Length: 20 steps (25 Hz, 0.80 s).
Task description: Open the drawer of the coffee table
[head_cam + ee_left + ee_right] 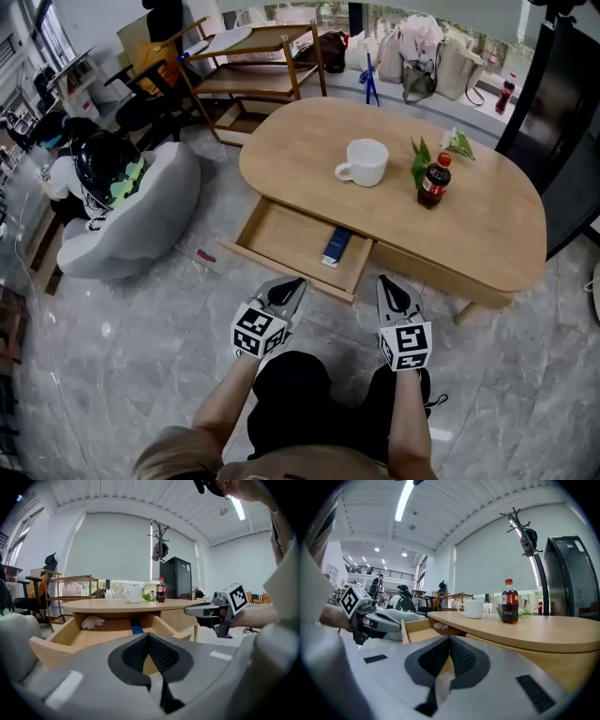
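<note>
— Grey marbled floor (122,375) all round; what stands on it?
— One oval wooden coffee table (487,234). Its single drawer (281,234) stands well out of the table's near side, toward the person.
— Anything inside the drawer?
— Two things. One flat blue object (337,246) lies by the right wall. The left gripper view also shows one crumpled white tissue (92,621) far back under the tabletop.
— And on the table?
— Three things. One white mug (364,161) sits near the middle, and one red-capped cola bottle (433,181) stands upright to the mug's right. One green leafy sprig (419,161) lies just beside the bottle.
— How many grippers?
— Two, both in front of the table. The left gripper (292,286) is at the drawer's front panel, with its jaws pressed together and nothing between them. The right gripper (389,289) is beside it, off the drawer's right corner, and its jaws are also together and empty.
— Around the table?
— One grey beanbag chair (150,206) to its left, and one wooden shelf unit (262,56) behind it.
</note>
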Motion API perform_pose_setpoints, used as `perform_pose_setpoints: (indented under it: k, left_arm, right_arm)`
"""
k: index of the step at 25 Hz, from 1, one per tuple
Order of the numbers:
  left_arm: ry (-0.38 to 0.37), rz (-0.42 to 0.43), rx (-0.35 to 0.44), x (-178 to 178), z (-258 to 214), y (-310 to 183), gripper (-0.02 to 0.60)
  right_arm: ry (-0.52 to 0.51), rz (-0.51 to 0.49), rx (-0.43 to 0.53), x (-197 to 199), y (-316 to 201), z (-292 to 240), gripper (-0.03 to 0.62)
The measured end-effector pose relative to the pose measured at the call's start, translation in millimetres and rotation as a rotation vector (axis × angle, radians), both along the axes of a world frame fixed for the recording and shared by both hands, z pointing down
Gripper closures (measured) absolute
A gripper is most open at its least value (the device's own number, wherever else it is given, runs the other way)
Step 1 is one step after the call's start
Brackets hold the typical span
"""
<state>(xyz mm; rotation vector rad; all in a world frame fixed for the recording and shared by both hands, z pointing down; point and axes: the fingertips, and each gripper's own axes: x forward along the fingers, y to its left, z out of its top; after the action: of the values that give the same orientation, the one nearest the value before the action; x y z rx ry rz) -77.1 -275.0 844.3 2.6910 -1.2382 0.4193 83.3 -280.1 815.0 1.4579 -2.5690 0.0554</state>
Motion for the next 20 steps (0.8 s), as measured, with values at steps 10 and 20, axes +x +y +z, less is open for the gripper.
perform_pose_setpoints:
  k: [10,20]
  left_arm:
    - [0.036,-0.130,0.142,12.9,-75.1,-38.0,0.577]
    - [0.029,-0.141,0.140,22.5,-68.5,-42.1,0.577]
  right_arm:
    - [-0.043,0.015,0.048,-2.6,-8.5,-30.3,0.589]
    - [-0.115,0.066,0.033,6.7,-21.7,-36.7,0.589]
